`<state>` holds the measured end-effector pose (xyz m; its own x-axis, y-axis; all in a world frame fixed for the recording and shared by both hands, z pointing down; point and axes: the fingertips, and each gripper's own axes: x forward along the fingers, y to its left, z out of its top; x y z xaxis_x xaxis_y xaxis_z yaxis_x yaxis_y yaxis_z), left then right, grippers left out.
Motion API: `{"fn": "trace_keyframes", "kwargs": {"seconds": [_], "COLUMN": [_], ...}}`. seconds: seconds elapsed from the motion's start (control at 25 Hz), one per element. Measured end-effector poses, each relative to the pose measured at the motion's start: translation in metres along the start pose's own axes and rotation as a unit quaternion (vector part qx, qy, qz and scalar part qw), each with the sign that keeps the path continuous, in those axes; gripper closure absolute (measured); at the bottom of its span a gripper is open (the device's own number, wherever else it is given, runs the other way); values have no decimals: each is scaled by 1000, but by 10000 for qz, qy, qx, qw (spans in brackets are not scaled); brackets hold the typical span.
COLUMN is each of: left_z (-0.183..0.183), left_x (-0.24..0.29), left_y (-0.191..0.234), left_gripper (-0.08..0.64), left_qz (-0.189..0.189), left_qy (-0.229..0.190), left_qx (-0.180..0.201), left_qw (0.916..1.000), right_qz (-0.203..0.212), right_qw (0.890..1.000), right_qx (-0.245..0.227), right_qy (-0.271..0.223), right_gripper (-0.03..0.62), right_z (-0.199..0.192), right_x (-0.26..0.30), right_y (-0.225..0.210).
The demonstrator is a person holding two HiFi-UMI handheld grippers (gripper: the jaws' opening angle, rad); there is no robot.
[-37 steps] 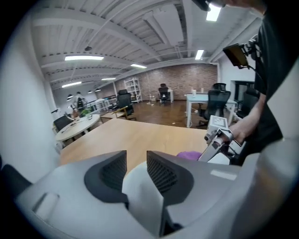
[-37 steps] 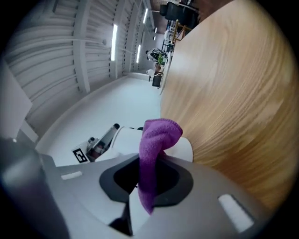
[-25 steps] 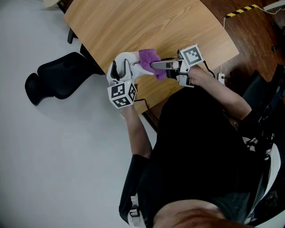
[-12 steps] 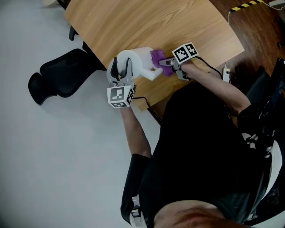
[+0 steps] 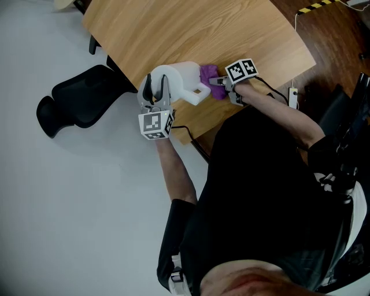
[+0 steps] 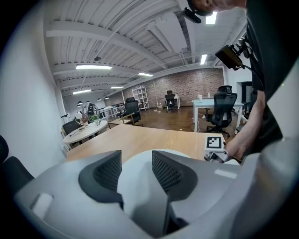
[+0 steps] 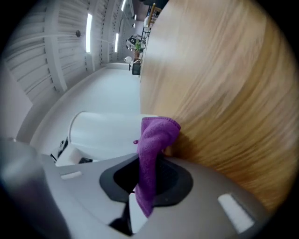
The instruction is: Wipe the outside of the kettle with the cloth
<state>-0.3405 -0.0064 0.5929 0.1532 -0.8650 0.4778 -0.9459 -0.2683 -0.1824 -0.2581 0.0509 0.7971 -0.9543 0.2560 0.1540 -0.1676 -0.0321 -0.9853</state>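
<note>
A white kettle (image 5: 180,80) stands on the wooden table (image 5: 173,29), close to its near edge. My left gripper (image 5: 155,92) is on the kettle's left side, and its jaws have just been closing on the white handle (image 6: 140,186) between the pads. At the kettle's right flank, low by the tabletop, my right gripper (image 5: 216,82) is shut on a purple cloth (image 5: 208,74). In the right gripper view the cloth (image 7: 152,144) hangs from the jaws and its top fold touches the kettle wall (image 7: 105,133).
A black office chair (image 5: 78,98) stands on the grey floor left of the table. A cable and a small white plug (image 5: 291,97) lie at the table's right edge. Yellow-black tape (image 5: 315,11) marks the floor at the far right. Bare tabletop stretches behind the kettle.
My right gripper has come down with the cloth from the kettle's top to its right side near the tabletop. The left gripper has stayed on the handle.
</note>
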Motion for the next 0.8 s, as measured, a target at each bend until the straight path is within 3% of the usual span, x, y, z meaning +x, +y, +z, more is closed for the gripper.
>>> {"fn": "trace_keyframes", "kwargs": {"seconds": [0.08,0.12,0.24,0.32,0.44,0.6,0.72,0.8], "left_z": [0,0,-2,-3,-5,-3,-1,-1], "left_x": [3,4,6,9,12,11,11,9], "left_y": [1,1,4,7,5,1,3,3], "left_gripper": [546,546,545,545,545,545,545,545], "left_qz": [20,33,74,80,73,78,127,135], "left_qy": [39,59,96,111,139,155,146,147], "left_qx": [5,8,-14,-35,-53,-31,-31,-31], "left_qw": [10000,10000,9999,9999,9999,9998,9998,9998], "right_qz": [553,1041,2594,2914,2682,2608,1891,1388], "right_qw": [9977,9926,9529,9436,9473,9548,9700,9811], "right_qx": [-129,-352,-1471,-1558,-1745,-1423,-1506,-1314], "right_qy": [-370,-524,-556,-228,182,109,253,318], "right_gripper": [538,538,538,538,537,535,537,537], "right_z": [20,29,41,29,13,13,10,5], "right_x": [-20,-30,-57,-57,-36,-27,-10,1], "right_y": [41,75,194,230,220,186,131,87]}}
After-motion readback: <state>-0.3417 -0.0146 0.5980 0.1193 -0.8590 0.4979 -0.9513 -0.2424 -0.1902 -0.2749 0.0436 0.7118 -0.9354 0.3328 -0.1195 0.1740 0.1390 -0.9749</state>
